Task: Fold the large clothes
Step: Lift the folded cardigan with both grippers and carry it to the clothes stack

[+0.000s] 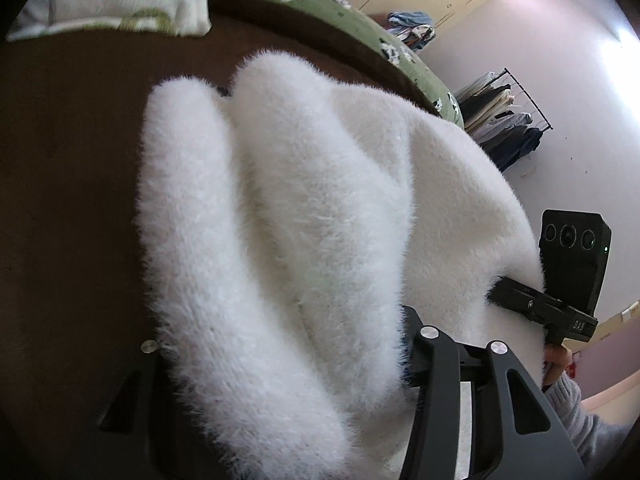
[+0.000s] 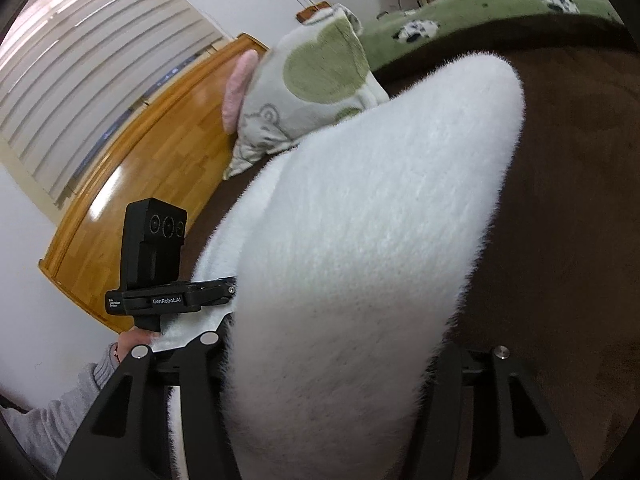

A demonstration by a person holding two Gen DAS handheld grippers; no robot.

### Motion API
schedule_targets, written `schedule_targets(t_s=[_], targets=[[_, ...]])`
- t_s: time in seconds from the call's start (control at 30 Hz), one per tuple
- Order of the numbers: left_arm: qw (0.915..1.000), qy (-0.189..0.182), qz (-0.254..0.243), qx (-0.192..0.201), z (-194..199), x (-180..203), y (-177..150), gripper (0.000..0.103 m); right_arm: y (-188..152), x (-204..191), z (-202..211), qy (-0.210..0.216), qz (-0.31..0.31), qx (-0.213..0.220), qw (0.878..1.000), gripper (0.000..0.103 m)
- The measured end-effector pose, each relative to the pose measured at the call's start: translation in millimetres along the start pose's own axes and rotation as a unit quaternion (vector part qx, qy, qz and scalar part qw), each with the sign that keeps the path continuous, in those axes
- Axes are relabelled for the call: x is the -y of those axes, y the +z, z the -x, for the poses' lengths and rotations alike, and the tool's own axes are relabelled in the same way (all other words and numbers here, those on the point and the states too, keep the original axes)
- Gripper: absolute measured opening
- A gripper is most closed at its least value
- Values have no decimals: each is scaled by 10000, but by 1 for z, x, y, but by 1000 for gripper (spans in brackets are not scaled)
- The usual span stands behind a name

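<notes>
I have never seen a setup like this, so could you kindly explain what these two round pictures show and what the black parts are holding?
No robot here: a person carries a handheld two-finger gripper in each hand, each with a fisheye camera looking along its fingers. One picture is from the left gripper, the other from the right gripper. Each picture also catches the other gripper at its edge. Both are closed on a fluffy white garment, which bunches up between the fingers and drapes onto a brown bed cover. Behind lie a green-patterned pillow and a green blanket.
</notes>
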State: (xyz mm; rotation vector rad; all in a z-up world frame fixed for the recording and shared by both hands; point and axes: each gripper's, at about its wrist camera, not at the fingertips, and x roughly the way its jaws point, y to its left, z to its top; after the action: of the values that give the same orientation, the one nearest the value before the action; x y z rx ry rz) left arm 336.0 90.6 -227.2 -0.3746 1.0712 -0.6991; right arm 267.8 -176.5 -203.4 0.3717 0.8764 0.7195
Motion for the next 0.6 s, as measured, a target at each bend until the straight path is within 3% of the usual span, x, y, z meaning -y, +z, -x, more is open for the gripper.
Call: schedule_targets(t_s=[0.3,0.6], targets=[[9988,222,-275,331,66,46,-3,50,10,-54,61,96,302,255,9992,54],[9977,379,-417,369,104,89,-38,50,-20,-86,113,181,297,378,9987,54]])
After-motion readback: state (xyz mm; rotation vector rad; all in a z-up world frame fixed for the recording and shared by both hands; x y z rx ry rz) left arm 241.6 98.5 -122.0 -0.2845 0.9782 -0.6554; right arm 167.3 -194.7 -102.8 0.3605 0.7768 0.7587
